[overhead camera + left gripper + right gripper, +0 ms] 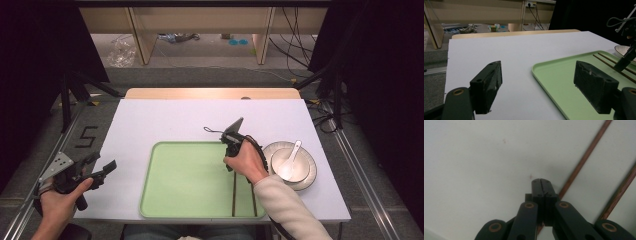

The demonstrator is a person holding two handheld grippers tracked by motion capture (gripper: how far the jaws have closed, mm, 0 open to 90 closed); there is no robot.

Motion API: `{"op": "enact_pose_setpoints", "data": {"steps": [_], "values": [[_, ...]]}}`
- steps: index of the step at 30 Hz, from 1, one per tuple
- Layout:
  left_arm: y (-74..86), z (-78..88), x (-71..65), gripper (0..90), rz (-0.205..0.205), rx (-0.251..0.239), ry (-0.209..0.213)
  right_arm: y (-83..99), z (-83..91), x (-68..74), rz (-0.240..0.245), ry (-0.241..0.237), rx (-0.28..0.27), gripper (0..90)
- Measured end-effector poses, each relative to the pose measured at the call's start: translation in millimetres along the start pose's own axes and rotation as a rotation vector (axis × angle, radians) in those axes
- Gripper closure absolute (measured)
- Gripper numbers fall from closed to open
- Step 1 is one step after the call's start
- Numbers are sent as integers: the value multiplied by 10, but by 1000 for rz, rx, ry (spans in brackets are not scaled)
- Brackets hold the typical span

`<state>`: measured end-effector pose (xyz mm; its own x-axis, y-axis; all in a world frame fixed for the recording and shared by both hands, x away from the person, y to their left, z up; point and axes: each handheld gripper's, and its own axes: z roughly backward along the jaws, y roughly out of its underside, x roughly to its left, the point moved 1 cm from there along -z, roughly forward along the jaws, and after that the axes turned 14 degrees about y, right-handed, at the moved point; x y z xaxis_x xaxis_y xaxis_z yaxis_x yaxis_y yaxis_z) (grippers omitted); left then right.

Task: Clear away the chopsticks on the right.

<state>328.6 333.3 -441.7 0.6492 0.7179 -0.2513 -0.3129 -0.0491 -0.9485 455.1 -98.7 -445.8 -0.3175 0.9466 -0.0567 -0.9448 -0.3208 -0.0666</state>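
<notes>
Right tongs (541, 185) were clenched, empty, beside thin, stiff, light chopsticks (234, 192) at the tray's (175, 200) 4 o'clock; grip mid-shaft. Left tongs (537, 85) were released.

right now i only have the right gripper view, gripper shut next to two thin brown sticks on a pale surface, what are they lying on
Observer: Those are two chopsticks, lying side by side on a green tray, toward its right end.
Operator: anything else close by
Observer: Stacked white plates sit on the table just right of the tray, with a white spoon resting in the top one.
Operator: and the left gripper
Observer: The left gripper is open and holds nothing. It is off the tray's left side, by the table's left edge.
</notes>
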Motion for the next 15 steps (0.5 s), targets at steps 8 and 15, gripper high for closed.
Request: {"op": "enact_pose_setpoints", "data": {"steps": [8, 15], "values": [[0, 2, 0, 228, -1, 1, 1, 12, 76, -87, 23, -8, -81, 900], [0, 3, 0, 228, -2, 0, -1, 34, 213, -155, 55, -42, -216, 847]]}}
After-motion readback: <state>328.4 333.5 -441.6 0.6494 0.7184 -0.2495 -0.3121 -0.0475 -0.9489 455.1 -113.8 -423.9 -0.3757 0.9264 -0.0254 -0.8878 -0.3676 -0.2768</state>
